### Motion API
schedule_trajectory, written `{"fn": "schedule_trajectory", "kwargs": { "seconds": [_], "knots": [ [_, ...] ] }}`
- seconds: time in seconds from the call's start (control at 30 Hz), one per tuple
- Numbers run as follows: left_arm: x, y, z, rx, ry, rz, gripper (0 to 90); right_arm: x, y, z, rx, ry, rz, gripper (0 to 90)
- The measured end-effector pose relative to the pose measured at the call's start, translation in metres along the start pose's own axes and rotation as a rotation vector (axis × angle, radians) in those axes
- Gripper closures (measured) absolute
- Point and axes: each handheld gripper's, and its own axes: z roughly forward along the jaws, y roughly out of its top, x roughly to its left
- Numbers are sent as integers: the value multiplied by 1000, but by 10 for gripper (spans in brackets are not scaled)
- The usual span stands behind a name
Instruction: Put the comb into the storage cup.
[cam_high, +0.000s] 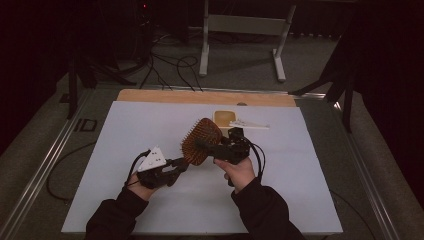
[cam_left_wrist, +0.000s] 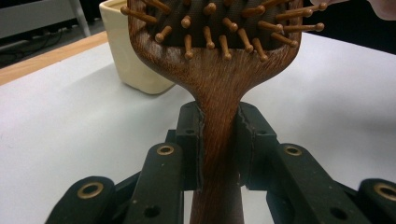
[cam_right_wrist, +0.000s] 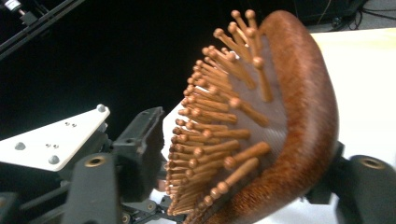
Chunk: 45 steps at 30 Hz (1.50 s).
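Observation:
A wooden paddle hairbrush (cam_high: 201, 141) with wooden pins is held up above the white table cover (cam_high: 125, 150). My left gripper (cam_high: 181, 162) is shut on its handle; in the left gripper view the jaws clamp the narrow neck of the hairbrush (cam_left_wrist: 219, 84) from both sides, around my left gripper's midpoint (cam_left_wrist: 218, 135). My right gripper (cam_high: 215, 146) spans the brush head. In the right gripper view, one jaw stands at the pin tips and the other against the rounded back of the hairbrush (cam_right_wrist: 299, 116), with my right gripper (cam_right_wrist: 240, 154) closed across it.
A cream square container (cam_high: 225, 117) stands behind the brush at the table's far middle, and also appears as the cream container (cam_left_wrist: 126, 51) in the left gripper view. A white flat object (cam_high: 250, 125) lies beside it. A wooden board edge (cam_high: 200, 96) borders the far side.

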Motion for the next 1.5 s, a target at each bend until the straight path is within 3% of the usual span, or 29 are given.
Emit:
{"fn": "schedule_trajectory", "kwargs": {
  "seconds": [0.37, 0.67, 0.8, 0.83, 1.07, 1.5],
  "knots": [
    [-1, -2, 5, 2, -3, 0, 736, -6, 0, -4, 1, 9, 60, 493],
    [-3, -2, 8, -34, 2, 0, 734, 3, 2, -7, -17, -4, 4, 535],
    [-2, -1, 9, -36, -25, -28, 726, 8, 4, -9, -21, -11, -34, 544],
    [-1, -1, 10, -35, -40, -49, 714, 9, 4, -9, -21, -14, -43, 545],
    [2, -4, 13, -15, -31, -99, 555, 13, 10, -16, -41, -29, -91, 550],
    [4, 2, 4, -9, 24, -103, 278, 10, 24, -32, -42, -57, -163, 547]
  ]
}}
